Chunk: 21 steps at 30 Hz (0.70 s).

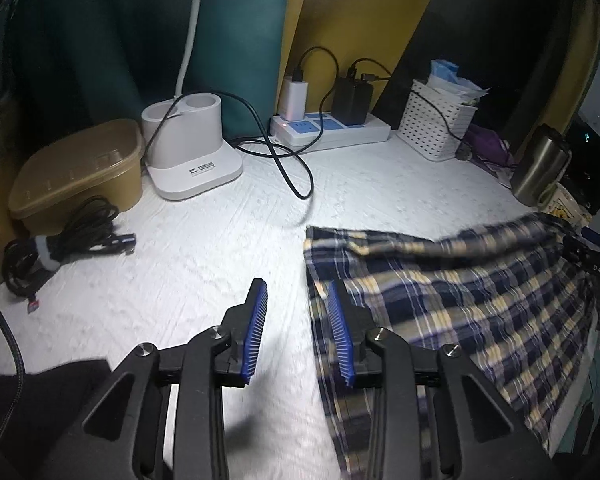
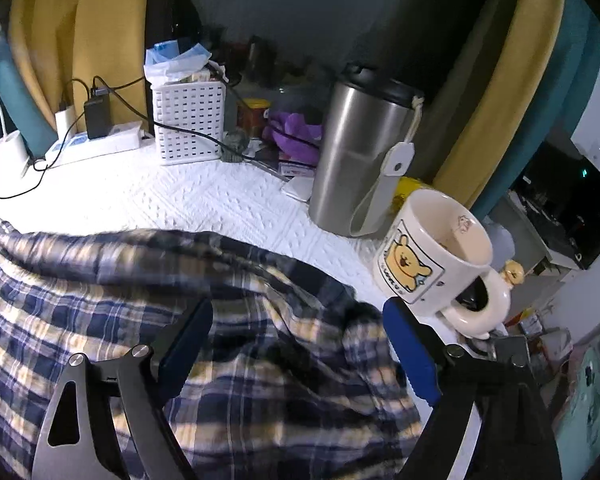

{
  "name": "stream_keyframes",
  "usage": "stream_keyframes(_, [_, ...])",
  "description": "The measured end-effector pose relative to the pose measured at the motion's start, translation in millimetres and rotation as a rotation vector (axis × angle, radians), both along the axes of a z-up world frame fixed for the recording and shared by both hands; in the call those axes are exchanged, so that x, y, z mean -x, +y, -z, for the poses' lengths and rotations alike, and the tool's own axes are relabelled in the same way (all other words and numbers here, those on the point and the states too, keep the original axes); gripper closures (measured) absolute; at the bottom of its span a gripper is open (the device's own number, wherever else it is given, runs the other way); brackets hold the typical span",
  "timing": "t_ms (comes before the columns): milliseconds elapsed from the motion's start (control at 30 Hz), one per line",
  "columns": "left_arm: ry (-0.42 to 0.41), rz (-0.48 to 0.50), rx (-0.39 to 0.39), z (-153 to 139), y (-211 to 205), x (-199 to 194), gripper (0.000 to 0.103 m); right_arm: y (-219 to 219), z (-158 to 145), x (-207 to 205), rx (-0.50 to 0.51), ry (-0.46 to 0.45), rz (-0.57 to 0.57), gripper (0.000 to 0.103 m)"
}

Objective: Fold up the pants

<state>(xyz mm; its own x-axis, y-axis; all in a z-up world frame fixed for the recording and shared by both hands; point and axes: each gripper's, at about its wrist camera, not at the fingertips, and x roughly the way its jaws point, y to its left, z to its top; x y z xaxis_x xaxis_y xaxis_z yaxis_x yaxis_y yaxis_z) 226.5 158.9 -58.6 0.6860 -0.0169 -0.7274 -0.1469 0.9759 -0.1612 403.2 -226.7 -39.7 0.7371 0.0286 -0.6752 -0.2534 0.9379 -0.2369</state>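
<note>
Left gripper (image 1: 295, 332) is spread wide, empty, hovering at the plaid pants' (image 1: 440, 312) 9 o'clock edge. Right gripper (image 2: 300, 344) is spread too, low over the cloth, holding nothing. Risk: the Pooh mug (image 2: 428, 252) at 2 o'clock sits just beside the right finger, an easy knock.

navy, cream and white plaid pants (image 2: 99, 300) lie on a white textured tablecloth (image 1: 203, 248); blue ribbed pads (image 1: 257, 332); white mug (image 2: 428, 248) with yellow bear; steel-grey tumbler (image 2: 356, 160).
</note>
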Motion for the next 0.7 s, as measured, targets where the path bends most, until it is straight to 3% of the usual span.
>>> stream_keyframes(400, [-0.013, 0.02, 0.012, -4, -24, 64, 0.07, -14, -7, 62, -0.035, -0.018, 0.001, 0.015])
stream_keyframes(700, [-0.009, 0.061, 0.035, 6, -48, 109, 0.07, -4, 6, 112, -0.063, -0.015, -0.046, 0.015])
